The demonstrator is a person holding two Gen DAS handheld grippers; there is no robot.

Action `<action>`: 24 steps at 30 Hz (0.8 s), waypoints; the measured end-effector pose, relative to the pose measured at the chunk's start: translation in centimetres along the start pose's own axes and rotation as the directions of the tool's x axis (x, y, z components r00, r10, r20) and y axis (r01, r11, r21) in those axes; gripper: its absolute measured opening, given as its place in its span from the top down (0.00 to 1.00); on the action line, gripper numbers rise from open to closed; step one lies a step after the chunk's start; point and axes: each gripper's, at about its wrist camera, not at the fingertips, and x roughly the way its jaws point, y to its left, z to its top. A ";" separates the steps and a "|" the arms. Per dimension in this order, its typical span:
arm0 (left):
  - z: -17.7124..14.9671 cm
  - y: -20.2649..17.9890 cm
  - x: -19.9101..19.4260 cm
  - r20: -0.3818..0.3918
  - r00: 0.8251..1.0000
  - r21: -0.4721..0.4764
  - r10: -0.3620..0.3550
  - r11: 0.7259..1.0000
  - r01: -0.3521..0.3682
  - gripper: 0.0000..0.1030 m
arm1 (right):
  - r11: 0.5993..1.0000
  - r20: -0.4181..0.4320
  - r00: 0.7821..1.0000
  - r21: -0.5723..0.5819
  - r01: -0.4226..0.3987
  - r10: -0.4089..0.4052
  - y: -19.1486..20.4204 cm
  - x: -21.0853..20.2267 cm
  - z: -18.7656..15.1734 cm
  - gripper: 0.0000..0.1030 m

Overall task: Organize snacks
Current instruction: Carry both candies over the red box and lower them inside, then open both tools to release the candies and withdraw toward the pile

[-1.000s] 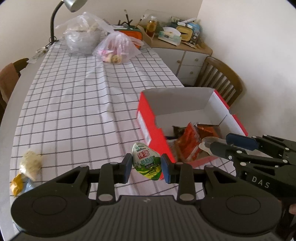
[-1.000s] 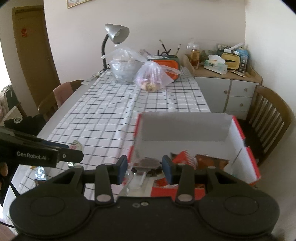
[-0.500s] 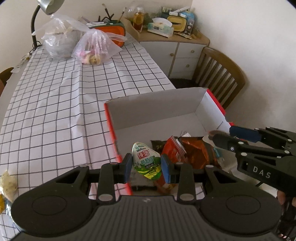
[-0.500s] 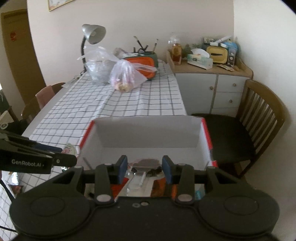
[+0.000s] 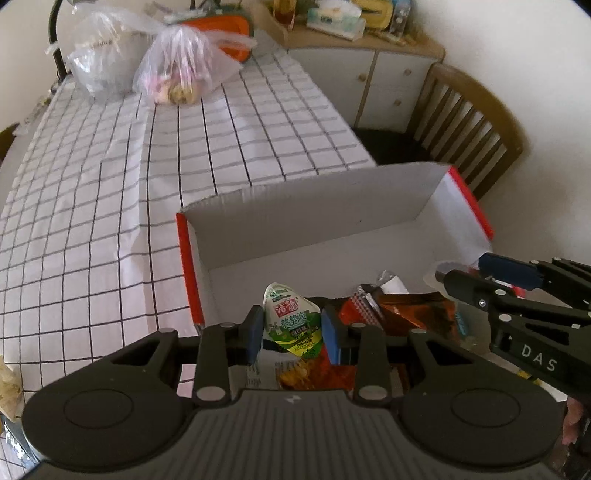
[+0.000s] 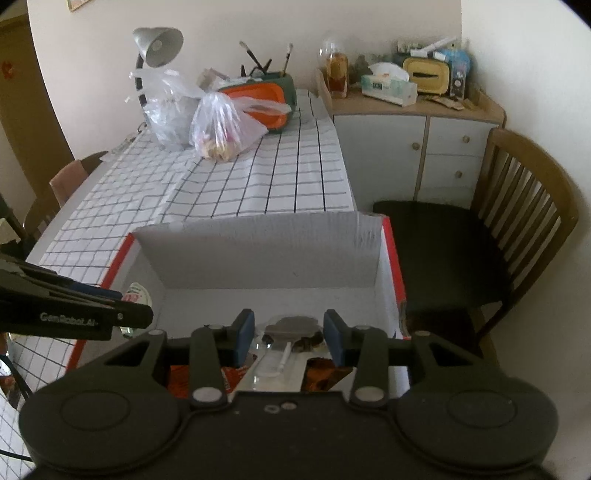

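Note:
A red cardboard box (image 5: 186,254) with a white inside sits at the table's near right edge; it also shows in the right wrist view (image 6: 258,254). Orange snack packets (image 5: 402,310) lie inside it. My left gripper (image 5: 291,328) is shut on a green and white snack packet (image 5: 291,321) and holds it over the box's near left part. My right gripper (image 6: 288,332) is shut on a clear plastic snack cup with a dark filling (image 6: 291,326) and holds it over the box's near part. The right gripper also shows in the left wrist view (image 5: 491,280).
Two clear plastic bags (image 5: 177,70) and an orange container (image 5: 218,29) stand at the table's far end, next to a lamp (image 6: 155,48). A wooden chair (image 6: 517,221) and a white cabinet (image 6: 417,144) stand right of the table. A loose snack (image 5: 7,387) lies at the near left.
Both grippers have moved right and forward with their snacks, from the box's left edge to above its inside. Their grip has not changed.

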 end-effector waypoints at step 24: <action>-0.8 -0.9 4.5 -0.118 0.992 -0.014 0.051 0.999 -0.053 0.64 | 0.999 -0.106 0.994 0.000 -0.032 0.032 -0.5 2.2 -1.8 0.59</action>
